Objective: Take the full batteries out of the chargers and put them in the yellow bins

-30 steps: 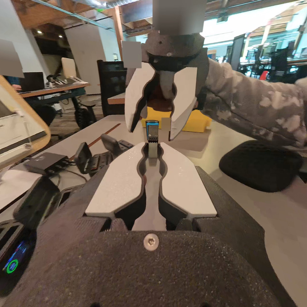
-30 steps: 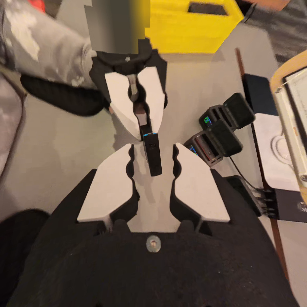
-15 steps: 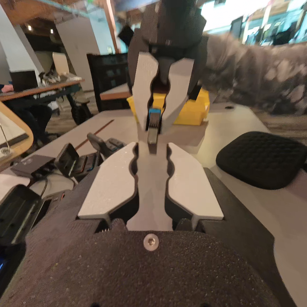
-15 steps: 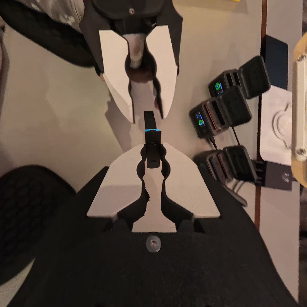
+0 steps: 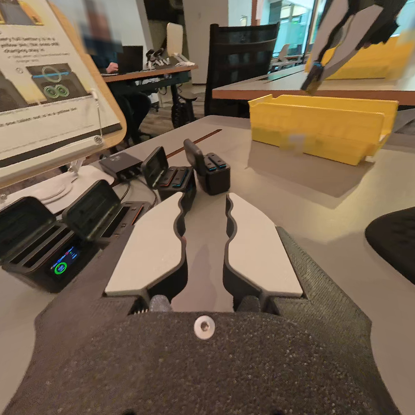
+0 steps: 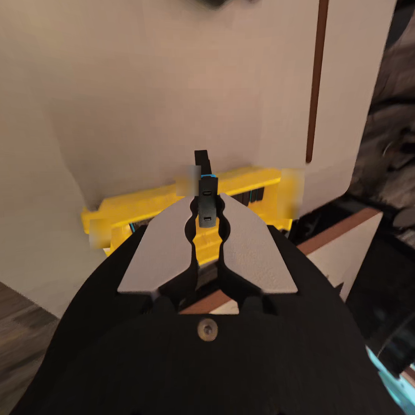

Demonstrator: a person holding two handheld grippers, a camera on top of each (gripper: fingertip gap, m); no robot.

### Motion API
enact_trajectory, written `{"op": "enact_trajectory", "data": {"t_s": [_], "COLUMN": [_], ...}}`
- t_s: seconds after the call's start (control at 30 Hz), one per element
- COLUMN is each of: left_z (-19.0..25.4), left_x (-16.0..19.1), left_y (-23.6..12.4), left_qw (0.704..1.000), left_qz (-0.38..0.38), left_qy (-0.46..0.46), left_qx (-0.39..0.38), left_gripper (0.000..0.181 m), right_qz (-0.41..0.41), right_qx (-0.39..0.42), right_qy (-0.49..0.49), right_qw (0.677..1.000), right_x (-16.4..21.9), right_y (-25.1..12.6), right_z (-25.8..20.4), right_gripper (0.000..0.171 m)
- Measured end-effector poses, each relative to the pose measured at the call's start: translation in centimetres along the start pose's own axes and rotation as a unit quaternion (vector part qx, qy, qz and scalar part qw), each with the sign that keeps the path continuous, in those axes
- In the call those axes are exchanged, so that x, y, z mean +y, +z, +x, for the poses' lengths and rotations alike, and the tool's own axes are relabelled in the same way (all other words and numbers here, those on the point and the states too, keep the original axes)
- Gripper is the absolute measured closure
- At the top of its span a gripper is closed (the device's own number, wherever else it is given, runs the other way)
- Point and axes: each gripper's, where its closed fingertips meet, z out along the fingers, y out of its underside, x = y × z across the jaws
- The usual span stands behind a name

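Note:
My right gripper (image 6: 207,196) is shut on a black battery with a blue band (image 6: 206,199) and holds it above the yellow bin (image 6: 143,208). In the left wrist view that battery (image 5: 313,77) hangs over the yellow bin (image 5: 314,125) at the far right. My left gripper (image 5: 204,196) is open and empty, low over the table. It points at an open black charger (image 5: 213,177) with two blue-topped batteries in it. More open chargers (image 5: 173,177) stand to its left. One charger (image 5: 40,253) shows a green ring on its screen.
A tilted instruction board (image 5: 51,89) on a white stand is at the left. A black power hub (image 5: 121,164) with cables sits behind the chargers. A black pad (image 5: 395,238) lies at the right. A black chair (image 5: 240,71) and desks are beyond the table. Several batteries (image 6: 253,195) lie in the bin. About 35 cm separates my left fingertips from my right. The right gripper is farther from the open black charger (image 5: 213,177), some 25 cm, than the left, some 15 cm.
My right gripper took the battery from my left gripper and carried it over the yellow bin. My left gripper opened, let go and swung back toward the chargers.

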Motion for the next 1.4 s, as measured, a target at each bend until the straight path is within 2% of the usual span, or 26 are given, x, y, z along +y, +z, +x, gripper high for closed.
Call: {"op": "enact_trajectory", "data": {"t_s": [0.17,0.33,0.53,0.8,0.93,1.07,1.23,1.3,1.4], "left_z": [-0.6,-1.4,-2.8,-3.4,-3.8,-4.4,-4.6,-4.7,-4.8], "left_x": [0.9,2.1,2.9,3.4,3.6,3.7,3.7,3.7,3.9], "left_y": [0.0,-0.1,-0.2,-0.3,-0.4,-0.4,-0.5,-0.5,-0.6], "left_qw": [0.999,0.998,0.996,0.994,0.993,0.992,0.991,0.991,0.990], "left_qz": [-0.015,-0.039,-0.057,-0.066,-0.069,-0.070,-0.071,-0.071,-0.076], "left_qy": [0.013,0.016,0.002,0.007,0.005,-0.001,-0.001,0.001,0.005], "left_qx": [-0.027,-0.045,-0.073,-0.088,-0.096,-0.105,-0.109,-0.111,-0.115], "left_gripper": [0.148,0.149,0.150,0.150,0.151,0.151,0.151,0.151,0.152], "right_qz": [-0.077,-0.109,-0.127,-0.144,-0.134,-0.051,0.128,0.191,0.285], "right_qx": [-0.033,-0.094,-0.152,-0.130,-0.110,-0.033,0.065,0.067,0.029], "right_qy": [0.024,0.035,0.028,0.002,0.026,0.072,0.094,0.112,0.154], "right_qw": [0.996,0.989,0.980,0.981,0.985,0.996,0.985,0.973,0.946], "right_x": [7.1,10.4,11.6,11.4,11.1,7.2,-3.9,-8.6,-15.5], "right_y": [2.3,3.4,6.2,8.4,7.2,3.8,1.7,1.9,3.2], "right_z": [-0.7,-4.0,-8.0,-8.3,-6.7,-2.5,0.6,0.3,-1.6], "right_gripper": [0.156,0.156,0.156,0.151,0.147,0.145,0.116,0.111,0.109]}}
